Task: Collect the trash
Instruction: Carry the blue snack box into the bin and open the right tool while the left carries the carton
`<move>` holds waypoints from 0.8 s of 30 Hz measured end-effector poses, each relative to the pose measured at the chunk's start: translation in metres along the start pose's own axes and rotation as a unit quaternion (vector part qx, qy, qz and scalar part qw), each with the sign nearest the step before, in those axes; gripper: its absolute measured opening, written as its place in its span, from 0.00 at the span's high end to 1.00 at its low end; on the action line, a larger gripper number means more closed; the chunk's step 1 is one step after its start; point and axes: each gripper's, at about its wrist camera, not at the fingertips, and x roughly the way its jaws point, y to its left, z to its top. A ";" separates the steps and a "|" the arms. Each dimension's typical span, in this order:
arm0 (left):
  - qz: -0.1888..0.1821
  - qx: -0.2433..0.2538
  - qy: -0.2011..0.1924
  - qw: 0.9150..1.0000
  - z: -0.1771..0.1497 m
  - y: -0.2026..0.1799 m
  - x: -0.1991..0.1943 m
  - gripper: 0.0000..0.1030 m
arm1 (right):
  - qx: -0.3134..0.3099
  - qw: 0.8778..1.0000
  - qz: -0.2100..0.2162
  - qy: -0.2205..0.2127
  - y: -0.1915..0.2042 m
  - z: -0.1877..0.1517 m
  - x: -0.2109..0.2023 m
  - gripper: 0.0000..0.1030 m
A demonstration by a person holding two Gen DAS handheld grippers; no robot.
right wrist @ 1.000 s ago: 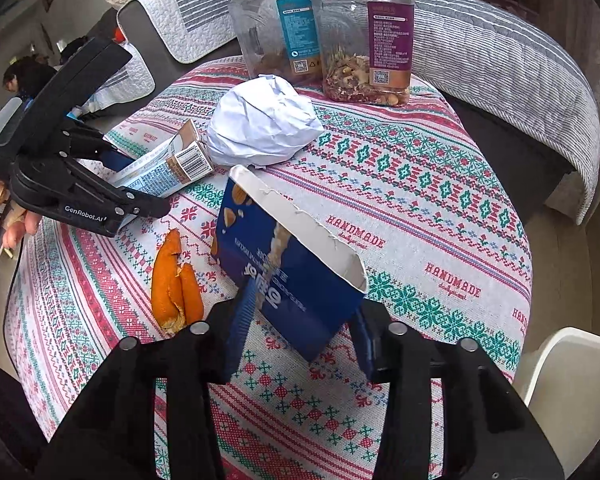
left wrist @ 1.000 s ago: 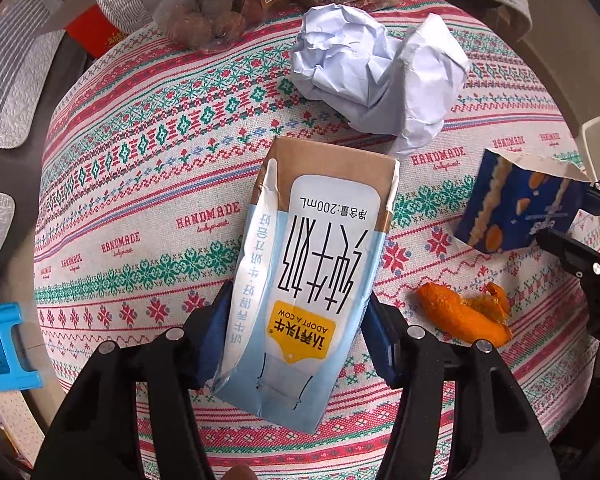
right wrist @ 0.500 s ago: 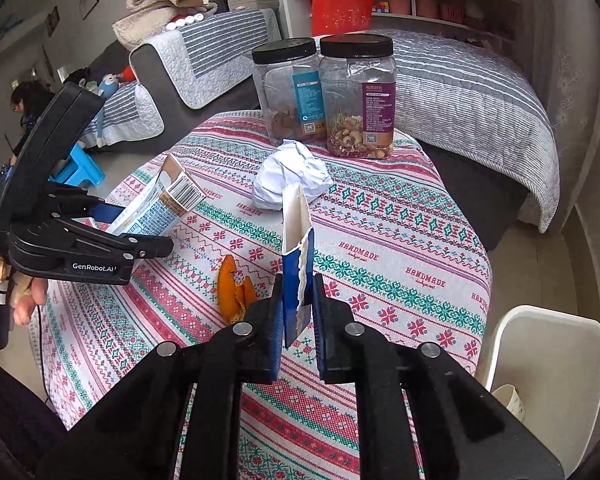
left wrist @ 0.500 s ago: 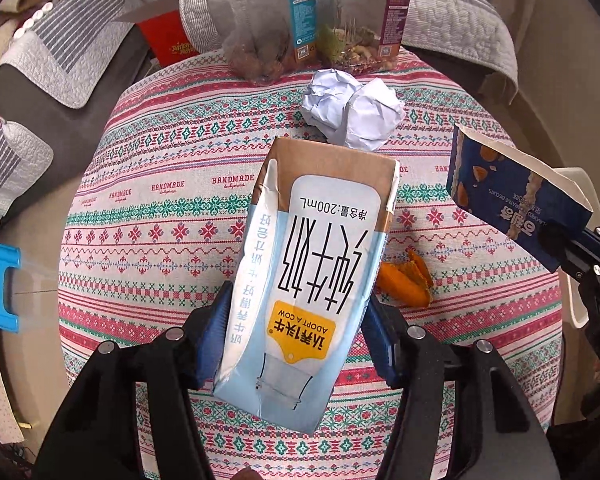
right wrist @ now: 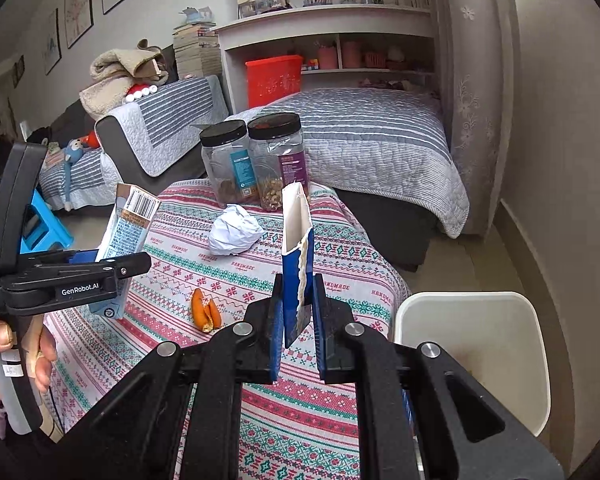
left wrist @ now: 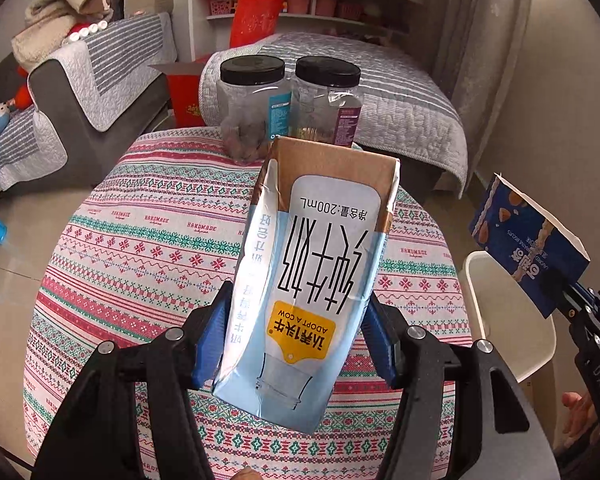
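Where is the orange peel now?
In the right wrist view, the orange peel lies on the tablecloth, below the crumpled paper.

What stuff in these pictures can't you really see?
- Inside of the white bin: the right wrist view shows only a bit of it; the right claw, shut on the blue box, covers its near side.
- Paper ball and orange peel: hidden in the left wrist view behind the milk carton in the left claw.
- Jar labels: too small to read.

milk carton (left wrist: pixel 308 280) hiding paper ball, jar labels (right wrist: pixel 244 172) unreadable, bin (right wrist: pixel 476 344) contents unclear
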 end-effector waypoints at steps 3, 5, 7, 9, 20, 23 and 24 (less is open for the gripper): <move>-0.003 0.006 -0.039 0.999 -0.002 -0.016 -0.014 0.42 | 0.013 0.999 -0.031 -0.017 -0.015 -0.003 -0.015 0.88; -0.009 0.013 -0.055 0.998 -0.004 -0.028 -0.020 0.42 | 0.023 0.998 -0.053 -0.027 -0.027 -0.005 -0.024 0.88; -0.014 0.022 -0.066 0.997 -0.005 -0.041 -0.022 0.42 | 0.034 0.996 -0.074 -0.034 -0.039 -0.008 -0.033 0.88; -0.020 0.031 -0.074 0.997 -0.008 -0.054 -0.023 0.42 | 0.046 0.994 -0.091 -0.038 -0.053 -0.011 -0.040 0.88; -0.059 0.083 -0.090 0.991 -0.018 -0.128 -0.020 0.42 | 0.103 0.982 -0.156 -0.039 -0.116 -0.027 -0.064 0.88; -0.072 0.095 -0.087 0.989 -0.020 -0.146 -0.018 0.42 | 0.114 0.980 -0.160 -0.031 -0.128 -0.032 -0.067 0.88; -0.077 0.098 -0.086 0.988 -0.020 -0.152 -0.017 0.42 | 0.117 0.979 -0.161 -0.031 -0.132 -0.034 -0.068 0.88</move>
